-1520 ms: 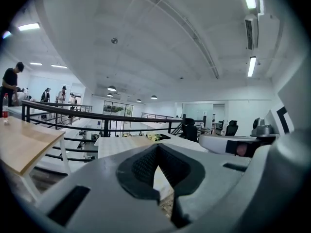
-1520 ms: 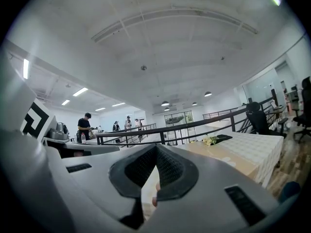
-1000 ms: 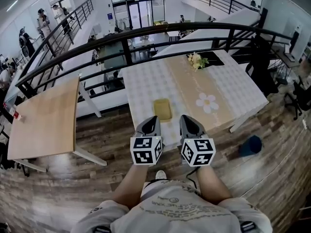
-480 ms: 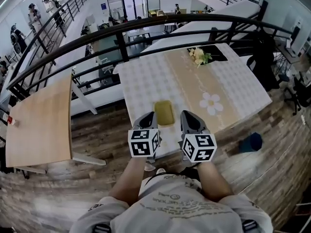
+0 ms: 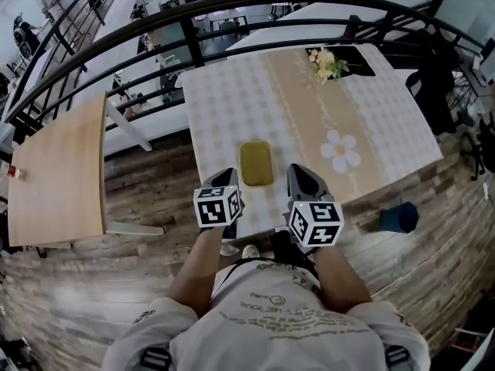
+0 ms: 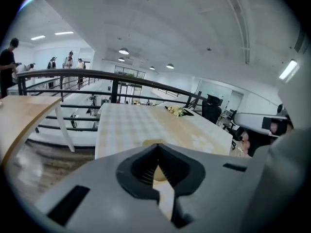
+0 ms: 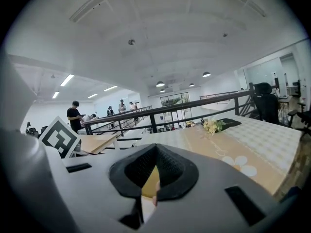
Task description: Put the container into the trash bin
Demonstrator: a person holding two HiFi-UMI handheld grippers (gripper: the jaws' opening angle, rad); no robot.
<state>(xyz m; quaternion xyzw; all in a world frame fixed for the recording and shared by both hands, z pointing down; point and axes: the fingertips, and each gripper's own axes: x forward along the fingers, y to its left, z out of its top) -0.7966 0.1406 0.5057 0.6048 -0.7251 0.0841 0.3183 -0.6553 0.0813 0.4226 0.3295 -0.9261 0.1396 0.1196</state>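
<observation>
1. Container (image 5: pixel 256 163): plain olive-yellow.
2. Tablecloth (image 5: pixel 224 107): pale grey-and-white check, tan central band, white daisy print.
3. Trash bin (image 5: pixel 399 217): dark blue.
4. Left gripper (image 5: pixel 231 172) and right gripper (image 5: pixel 298 170): grey, with black-and-white square markers.
5. Side table (image 5: pixel 58 168): pale wood.
</observation>
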